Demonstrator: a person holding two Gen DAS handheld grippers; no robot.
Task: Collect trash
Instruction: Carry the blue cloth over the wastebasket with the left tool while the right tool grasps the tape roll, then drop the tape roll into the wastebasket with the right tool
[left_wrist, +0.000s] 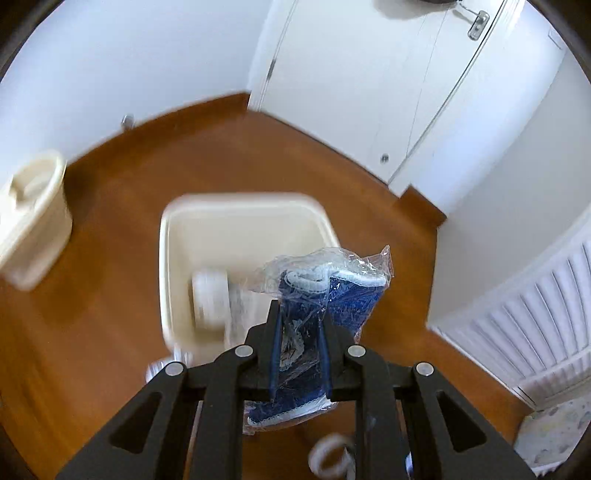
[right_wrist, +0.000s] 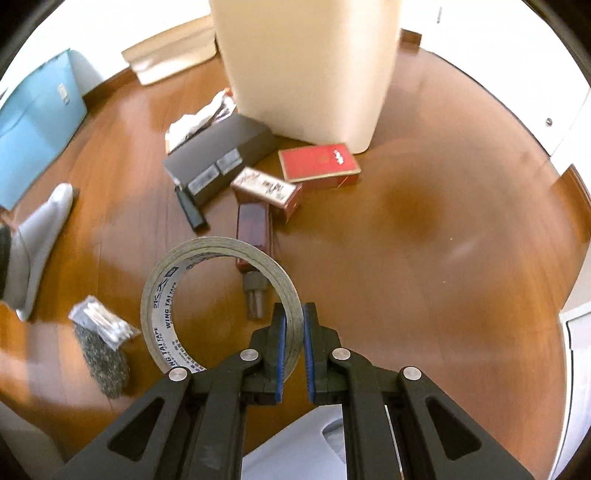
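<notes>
In the left wrist view my left gripper is shut on a clear plastic packet with blue contents, held above the right side of an open cream bin. A white roll-like item lies inside the bin. In the right wrist view my right gripper is shut on the rim of a grey tape roll, held above the wood floor. The same cream bin stands ahead. Trash lies at its foot: a red box, a patterned box, a dark grey box, crumpled paper.
A cream bin lid stands at the left by the wall. A white door and a radiator are to the right. A packet of swabs, a dark red bottle, a black stick, a slippered foot and a blue box lie around.
</notes>
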